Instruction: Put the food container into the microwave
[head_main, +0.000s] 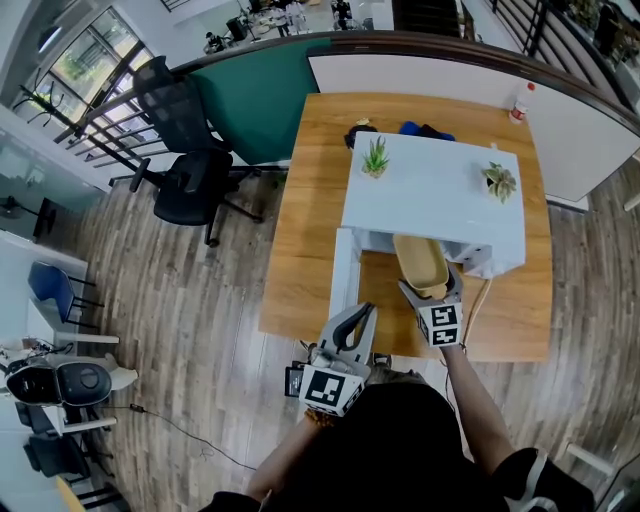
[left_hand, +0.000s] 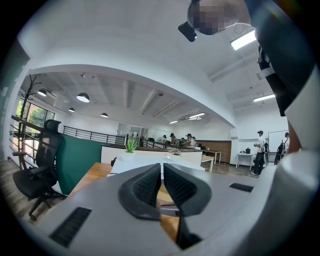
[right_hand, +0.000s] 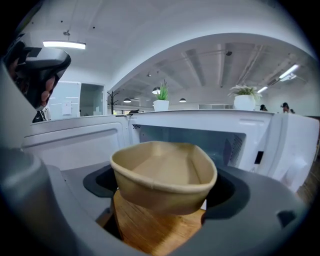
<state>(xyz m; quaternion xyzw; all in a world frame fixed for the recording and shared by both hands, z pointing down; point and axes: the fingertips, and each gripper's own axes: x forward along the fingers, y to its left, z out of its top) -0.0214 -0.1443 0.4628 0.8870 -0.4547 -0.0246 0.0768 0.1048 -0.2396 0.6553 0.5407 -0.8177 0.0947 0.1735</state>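
Jaws of the right gripper (right_hand: 165, 192) are squeezing the food container (right_hand: 162, 175) from both sides, pinching its round rim into an oval and holding it above the counter (head_main: 300, 200). The container's long axis is pointing straight away from the jaws toward the open cavity of the microwave (right_hand: 200, 140), which is facing the counter's near edge. In the head view the container's far end is sitting just at the mouth of the cavity, so the coming move looks like a straight push forward and a lowering onto the cavity floor. The microwave door (head_main: 342, 275) is standing open toward the counter's left side, apart from the container.

The container is looking like a tan paper bowl, open-topped and empty inside, with a rolled lip and walls thin enough to be buckling under the grip.

The left gripper (left_hand: 162, 182) is hanging back near the counter's near edge, its jaws pressed nearly together with nothing between them; the right one is plainly the nearer.
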